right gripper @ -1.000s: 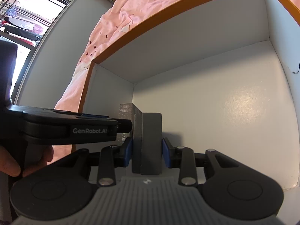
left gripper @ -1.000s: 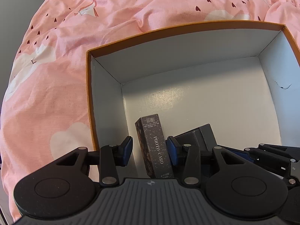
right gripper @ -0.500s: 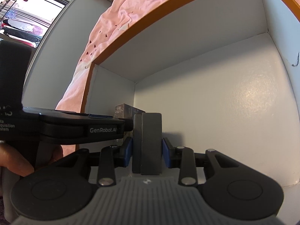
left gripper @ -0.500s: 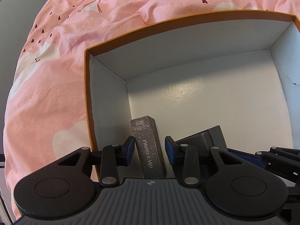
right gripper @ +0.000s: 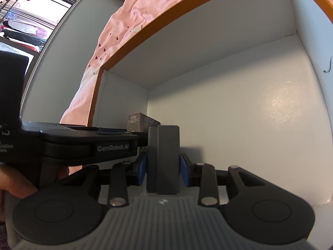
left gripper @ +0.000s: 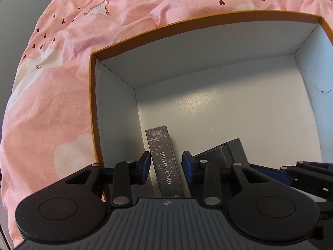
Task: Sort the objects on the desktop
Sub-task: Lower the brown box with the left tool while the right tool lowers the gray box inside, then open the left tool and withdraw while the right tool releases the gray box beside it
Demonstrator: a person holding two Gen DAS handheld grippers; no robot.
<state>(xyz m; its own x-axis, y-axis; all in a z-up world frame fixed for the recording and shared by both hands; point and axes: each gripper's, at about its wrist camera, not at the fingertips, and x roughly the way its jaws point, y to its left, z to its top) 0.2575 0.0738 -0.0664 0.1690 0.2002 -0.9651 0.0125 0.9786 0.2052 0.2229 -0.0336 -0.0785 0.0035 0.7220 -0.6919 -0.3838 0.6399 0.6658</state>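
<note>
Most of the orange-rimmed box floor lay bare, leaving open room toward its far and right walls. The near-left corner was crowded: the photo card box stood close to the left wall, a grey block just beside it.

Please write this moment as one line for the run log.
left gripper: closing around dark speckled photo card box, gaps remain | right gripper: shut on grey block | both inside orange-rimmed white cardboard box

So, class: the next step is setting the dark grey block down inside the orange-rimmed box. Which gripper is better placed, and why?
The right gripper: it is already shut on the dark grey block low inside the box. The left gripper straddles the photo card box.
</note>
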